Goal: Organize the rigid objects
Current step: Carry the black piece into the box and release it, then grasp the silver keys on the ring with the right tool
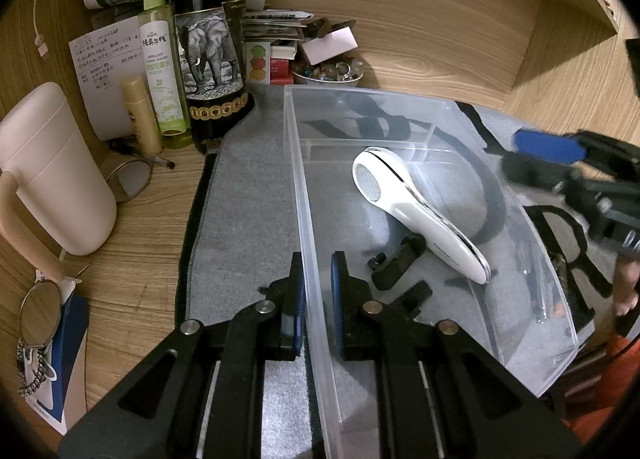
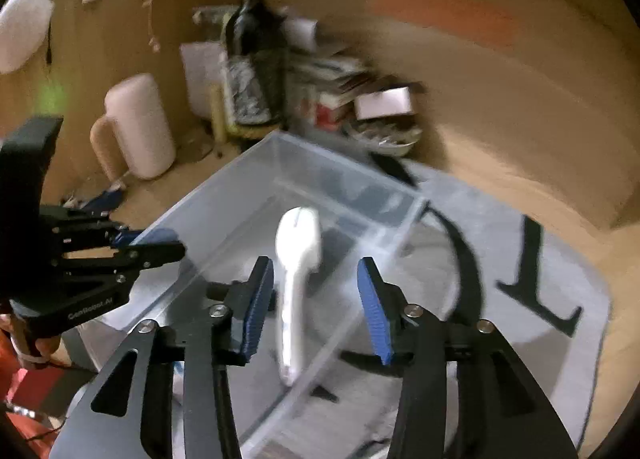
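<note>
Steadiness was why your left tool (image 1: 318, 299) pinched the clear bin's wall (image 1: 304, 199) while your right tool (image 2: 316, 299) hovered spread above the white device (image 1: 416, 215).

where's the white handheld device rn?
In both wrist views the white handheld device lies inside the clear plastic bin, just before its inner divider, with a small black clip beside its handle.

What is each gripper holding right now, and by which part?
The left gripper clamps the clear plastic bin by its near side wall. The right gripper is open, holding nothing, above the white handheld device.
</note>
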Motion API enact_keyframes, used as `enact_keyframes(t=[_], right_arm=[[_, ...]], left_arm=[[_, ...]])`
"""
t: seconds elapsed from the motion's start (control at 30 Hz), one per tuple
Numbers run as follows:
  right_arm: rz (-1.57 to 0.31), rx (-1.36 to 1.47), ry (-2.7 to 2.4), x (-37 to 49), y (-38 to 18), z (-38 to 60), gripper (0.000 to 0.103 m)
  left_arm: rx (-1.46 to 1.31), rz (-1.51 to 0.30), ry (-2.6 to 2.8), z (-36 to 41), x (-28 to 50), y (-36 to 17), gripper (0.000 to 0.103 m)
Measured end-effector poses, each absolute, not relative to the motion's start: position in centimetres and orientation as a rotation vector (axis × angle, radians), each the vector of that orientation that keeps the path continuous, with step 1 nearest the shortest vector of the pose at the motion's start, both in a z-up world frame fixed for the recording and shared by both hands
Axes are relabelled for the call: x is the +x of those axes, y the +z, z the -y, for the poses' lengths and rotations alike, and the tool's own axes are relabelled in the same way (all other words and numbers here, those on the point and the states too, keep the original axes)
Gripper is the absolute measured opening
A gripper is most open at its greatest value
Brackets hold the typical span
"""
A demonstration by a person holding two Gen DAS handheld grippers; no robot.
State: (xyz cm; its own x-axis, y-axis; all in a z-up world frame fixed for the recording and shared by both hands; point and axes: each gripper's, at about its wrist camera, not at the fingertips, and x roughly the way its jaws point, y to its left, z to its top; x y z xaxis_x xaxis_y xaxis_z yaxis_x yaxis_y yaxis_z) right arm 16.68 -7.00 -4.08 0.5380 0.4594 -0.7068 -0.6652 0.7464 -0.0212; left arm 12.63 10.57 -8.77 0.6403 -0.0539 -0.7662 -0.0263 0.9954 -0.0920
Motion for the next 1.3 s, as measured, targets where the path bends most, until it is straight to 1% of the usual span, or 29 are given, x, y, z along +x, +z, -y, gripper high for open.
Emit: enact_keyframes(t=[0.2,0.37,0.5,0.73,0.9,0.97,1.03,1.07,1.2,1.3], right_arm=[[-0.7,-0.267,0.582,16.8,-2.5,10.9,0.046],[-0.718,-0.24,0.515,17.2,-2.8,13.6,0.046],[-0.784,-0.225,0.488,17.8,-4.9,14.8,0.046],[-0.961,-0.22,0.462,18.6,-10.5,16.0,0.046],[-1.013,-0.2,0.493,19.3,-11.9,16.1,0.046],[-1.012,-0.209,0.5,19.4,-12.2,15.8,0.04],[-0.999,-0.23,0.512,19.0,-12.3,15.3,0.029],[-0.993,-0.241,0.516,19.0,-12.3,15.1,0.027],[-0.958,-0.257,0.511,18.7,-12.1,14.6,0.013],[-0.94,-0.238,0.523,18.5,-11.8,14.5,0.01]], left_arm=[[-0.096,-0.876,-0.015,-10.6,12.6,-8.8,0.011],[-0.087,-0.878,-0.008,-10.5,12.9,-8.8,0.011],[-0.084,-0.878,-0.003,-10.5,12.8,-8.9,0.011],[-0.078,-0.877,0.002,-10.4,12.9,-9.0,0.011],[-0.083,-0.874,0.001,-10.4,12.8,-9.0,0.011],[-0.083,-0.874,0.0,-10.5,12.7,-9.0,0.011],[-0.082,-0.874,0.0,-10.5,12.7,-9.0,0.011],[-0.082,-0.874,0.001,-10.5,12.7,-9.0,0.011],[-0.083,-0.873,0.001,-10.5,12.7,-9.0,0.011],[-0.084,-0.874,0.001,-10.4,12.8,-9.0,0.011]])
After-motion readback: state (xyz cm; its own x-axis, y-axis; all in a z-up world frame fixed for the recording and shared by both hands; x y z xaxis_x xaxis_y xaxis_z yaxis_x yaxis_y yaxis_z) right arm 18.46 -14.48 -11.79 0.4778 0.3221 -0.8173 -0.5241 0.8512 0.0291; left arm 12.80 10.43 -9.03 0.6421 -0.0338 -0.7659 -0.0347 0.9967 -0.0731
